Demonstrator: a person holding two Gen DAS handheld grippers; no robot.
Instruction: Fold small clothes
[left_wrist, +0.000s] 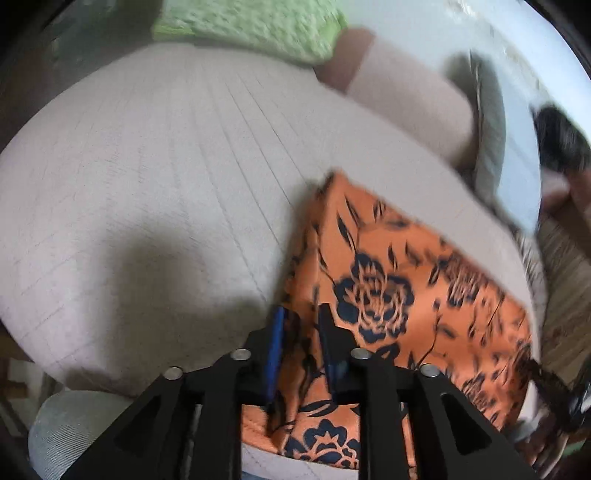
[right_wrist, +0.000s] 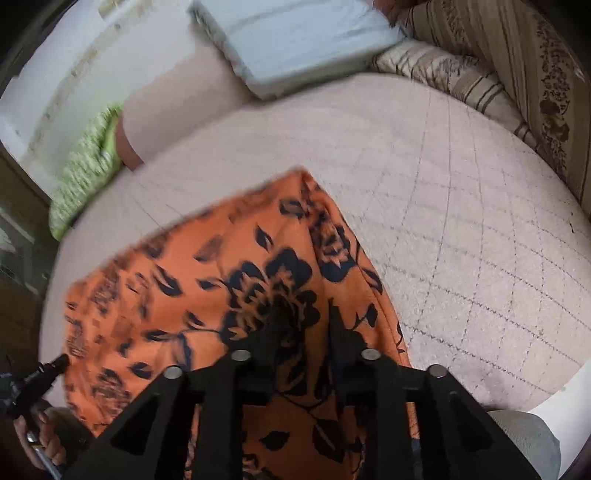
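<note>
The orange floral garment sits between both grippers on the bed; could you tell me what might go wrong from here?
1. The orange floral garment is between the fingers of the left gripper and right gripper, whose jaws look parted, so an edge may slip out unevenly.
2. Both views are motion-blurred, so a quick move could drag the cloth askew on the quilted cover.
3. The garment's near edge reaches the cover's edge and could slide off.

No words, labels, brands or numbers can be read anywhere in either wrist view.
</note>
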